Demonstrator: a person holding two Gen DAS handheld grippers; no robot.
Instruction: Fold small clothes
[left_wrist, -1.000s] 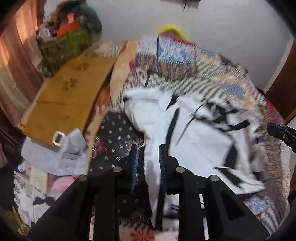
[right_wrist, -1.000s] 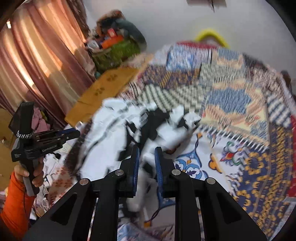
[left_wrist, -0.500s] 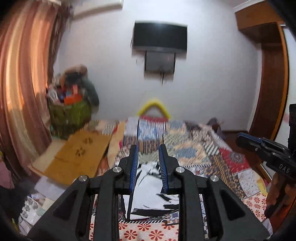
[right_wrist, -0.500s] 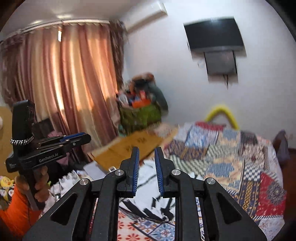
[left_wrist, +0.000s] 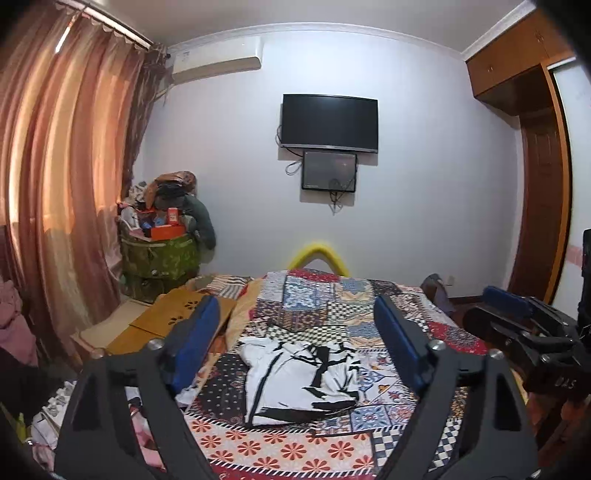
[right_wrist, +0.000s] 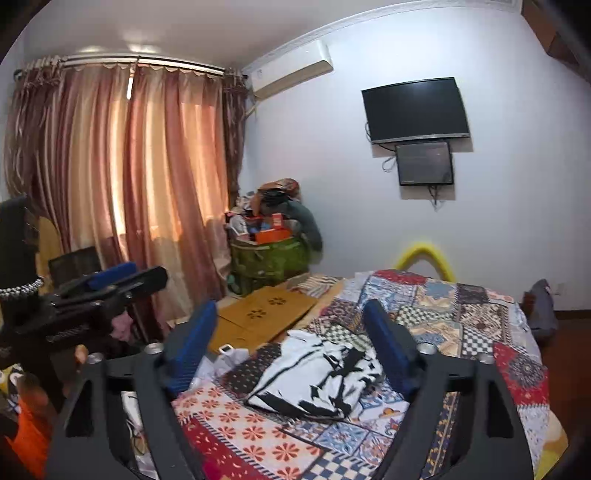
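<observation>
On the bed (left_wrist: 388, 306) lies the white-and-black garment (left_wrist: 299, 380) — left claw (left_wrist: 295, 343) and right claw (right_wrist: 288, 343) both apart, empty — pinch matching corners, fold evenly

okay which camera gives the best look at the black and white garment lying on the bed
The left wrist view. It faces the black and white garment nearly head-on, framed unobstructed between open fingers on the patchwork bedspread. In the right wrist view the garment appears more oblique, its right edge partly hidden behind a blue finger pad.
</observation>
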